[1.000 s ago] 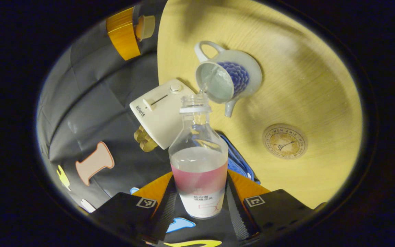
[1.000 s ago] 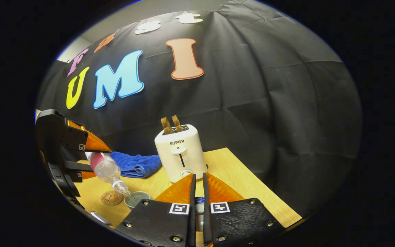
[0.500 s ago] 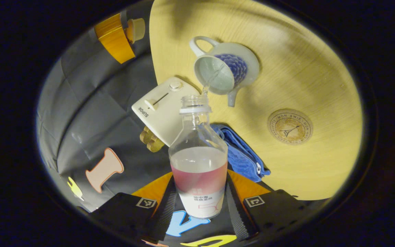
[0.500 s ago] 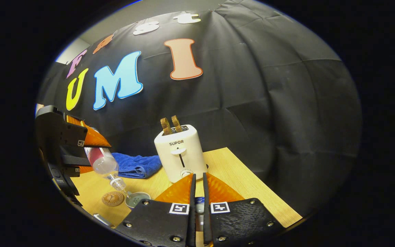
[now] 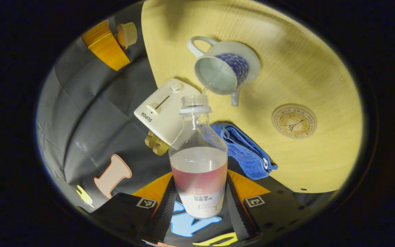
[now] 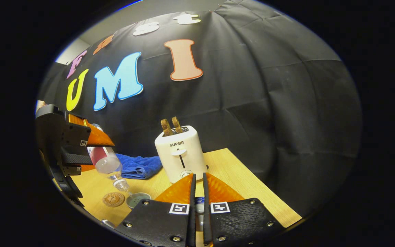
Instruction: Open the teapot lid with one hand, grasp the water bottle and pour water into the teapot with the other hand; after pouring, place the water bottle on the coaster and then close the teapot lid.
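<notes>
In the left gripper view, the left claw (image 5: pixel 200 202) sits at six o'clock, its two fingers pressed against the sides of the water bottle (image 5: pixel 199 171), which it grips low on the label. The bottle's long axis runs straight toward twelve o'clock from the claw, with the uncapped mouth at the far end. It is tipped mouth-down, as the right gripper view shows, where it slants from the left claw down toward the pot. Just past the mouth, still at twelve o'clock and a touch toward one, lies the open teapot (image 5: pixel 223 70), lidless, its opening facing the bottle; a thin thread of water seems to run from mouth to opening. I judge the pour to be under way, with a good part of the water left in the bottle.

The coaster (image 5: pixel 294 121) lies bare at about two o'clock from the bottle's mouth, well apart from the teapot, on the surface (image 5: pixel 303 68). That is the bearing the bottle must swing to once righted.

The right claw (image 6: pixel 198 202) is closed on the teapot lid (image 6: pixel 199 207), held near the toaster (image 6: pixel 180 157); from the teapot the lid hangs at about ten o'clock in the left gripper view.
</notes>
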